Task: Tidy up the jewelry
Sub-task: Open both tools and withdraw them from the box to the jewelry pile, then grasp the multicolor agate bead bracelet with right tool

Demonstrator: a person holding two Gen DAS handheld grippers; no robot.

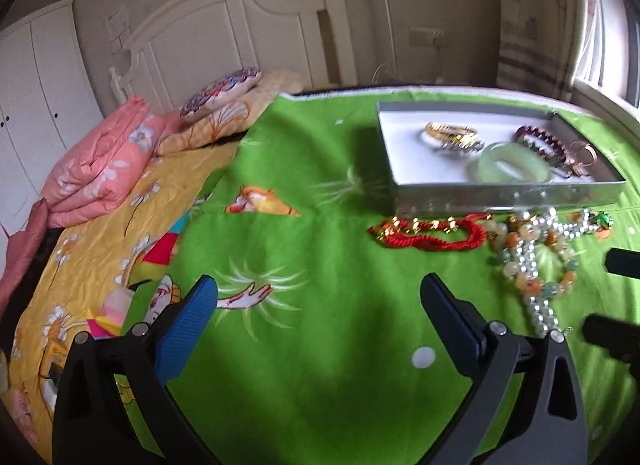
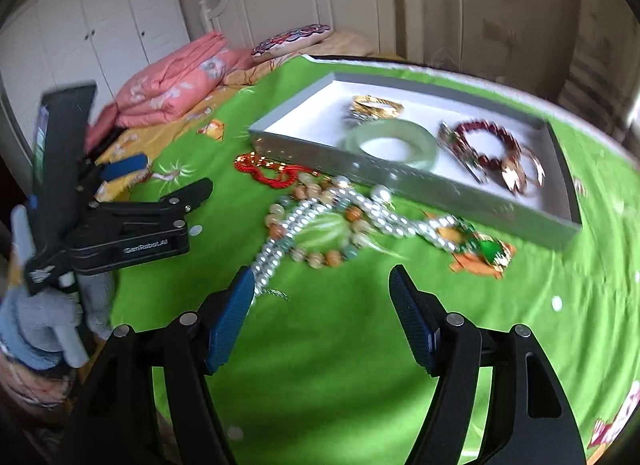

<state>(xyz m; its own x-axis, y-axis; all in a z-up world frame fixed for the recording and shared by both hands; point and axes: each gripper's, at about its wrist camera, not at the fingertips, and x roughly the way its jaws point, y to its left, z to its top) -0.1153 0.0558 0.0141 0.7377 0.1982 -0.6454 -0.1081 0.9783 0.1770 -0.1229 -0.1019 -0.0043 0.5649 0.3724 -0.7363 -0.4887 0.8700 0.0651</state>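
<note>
A grey tray (image 1: 508, 195) (image 2: 304, 151) stands on the green cloth and holds a jade bangle (image 1: 510, 165) (image 2: 390, 141), a gold bracelet (image 1: 450, 131) (image 2: 376, 105), a dark red bead bracelet (image 1: 540, 139) (image 2: 490, 143) and a gold ring piece (image 2: 520, 173). In front of it lie a red cord bracelet (image 1: 432, 235) (image 2: 262, 173), a pearl necklace (image 1: 538, 265) (image 2: 320, 217) and a stone bead bracelet (image 2: 328, 255). My left gripper (image 1: 318, 293) is open and empty, left of the jewelry; it also shows in the right wrist view (image 2: 160, 181). My right gripper (image 2: 322, 281) is open, just before the pearls.
The green cloth (image 1: 300, 185) covers a bed with a yellow sheet (image 1: 100, 233). A folded pink quilt (image 1: 104, 161) and pillows (image 1: 224, 91) lie at the left by the white headboard (image 1: 240, 25). A white wardrobe (image 2: 100, 25) stands far left.
</note>
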